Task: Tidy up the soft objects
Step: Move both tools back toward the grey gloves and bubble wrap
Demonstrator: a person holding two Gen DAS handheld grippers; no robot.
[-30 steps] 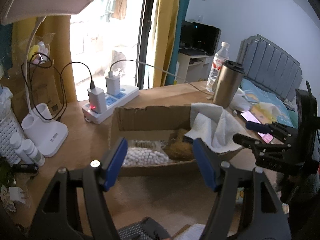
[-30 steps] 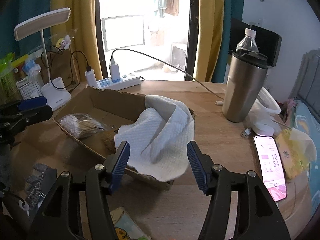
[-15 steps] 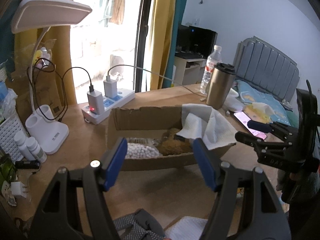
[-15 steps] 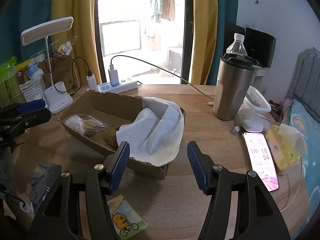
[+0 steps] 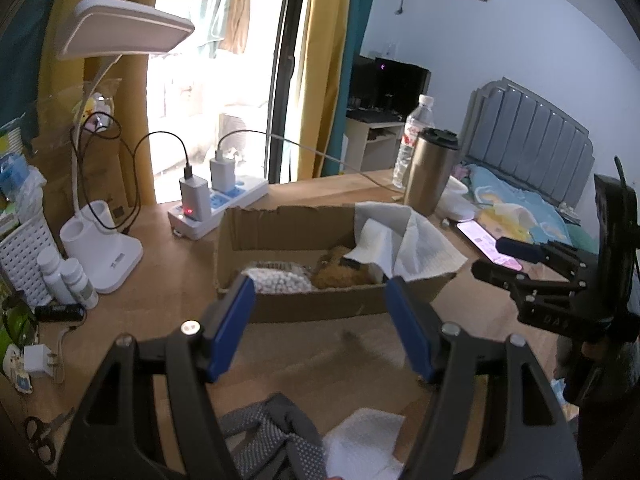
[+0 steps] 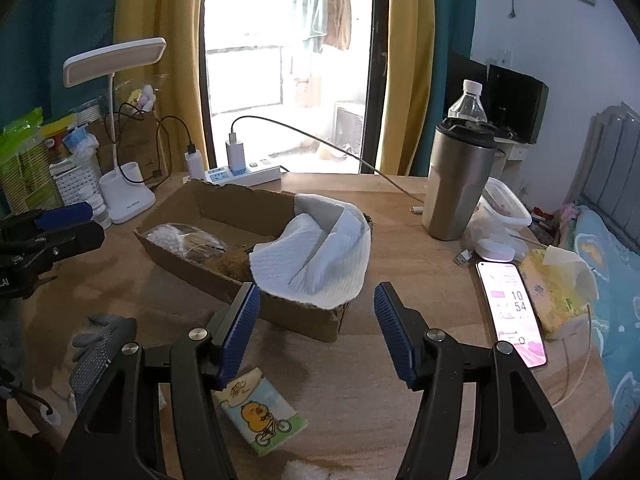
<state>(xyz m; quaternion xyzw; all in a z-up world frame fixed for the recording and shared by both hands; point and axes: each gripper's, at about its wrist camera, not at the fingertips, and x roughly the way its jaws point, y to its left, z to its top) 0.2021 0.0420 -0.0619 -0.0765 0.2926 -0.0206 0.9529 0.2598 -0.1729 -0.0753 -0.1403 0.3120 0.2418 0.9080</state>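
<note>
Torn corrugated cardboard box [image 6: 256, 276], quilted white paper towel [image 6: 316, 256] draped over its end.
Box is seen at 12 o'clock beyond right gripper [image 6: 316, 332] and left gripper [image 5: 320, 320]; both are held apart, empty.

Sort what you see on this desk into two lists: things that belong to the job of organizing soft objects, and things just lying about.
Belonging to the job:
cardboard box
white cloth
bag of cotton swabs
brown fluffy item
grey glove
tissue packet

Just lying about:
steel tumbler
water bottle
phone
power strip
desk lamp
scissors
</note>
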